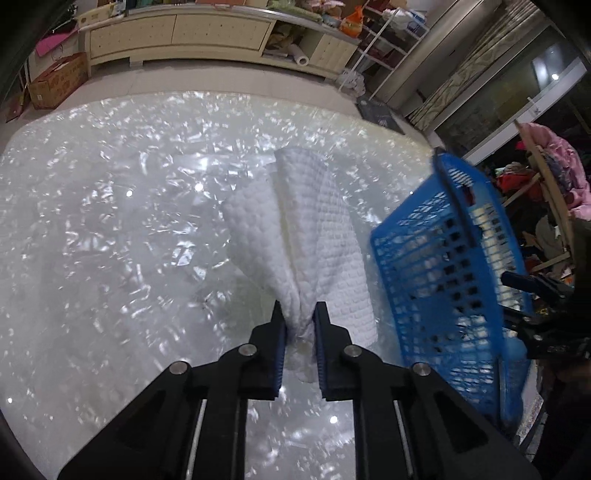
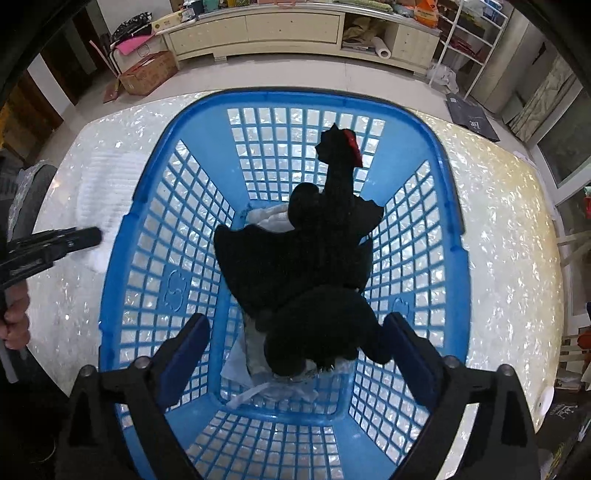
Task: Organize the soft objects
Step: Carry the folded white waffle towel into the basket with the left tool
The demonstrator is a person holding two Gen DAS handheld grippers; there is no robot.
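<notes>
Right wrist view: a black plush toy (image 2: 310, 266) is seen lying in the blue basket (image 2: 155, 280), over pale crumpled items; this part is judged done.
Right gripper (image 2: 295, 343): spread wide above the toy, nothing gripped.
Toy axis: long axis runs away from the camera, red-crested head at the far end.
Left gripper (image 1: 300, 325): pinched narrowly on a white waffle cloth (image 1: 295, 236).
Cloth: hung over the shiny table (image 1: 110, 221), beside the basket, bunched end in the jaws, its length pointing away.
Left to do: cloth is judged still to be binned.

A pale tiled floor (image 2: 295, 79) is seen beyond the far edge of a glossy pearl-patterned table (image 1: 92, 240). A cream cabinet (image 2: 258, 27) is set against the far wall, flanked by a cardboard box (image 2: 147, 74) and a white rack (image 2: 469, 40).
</notes>
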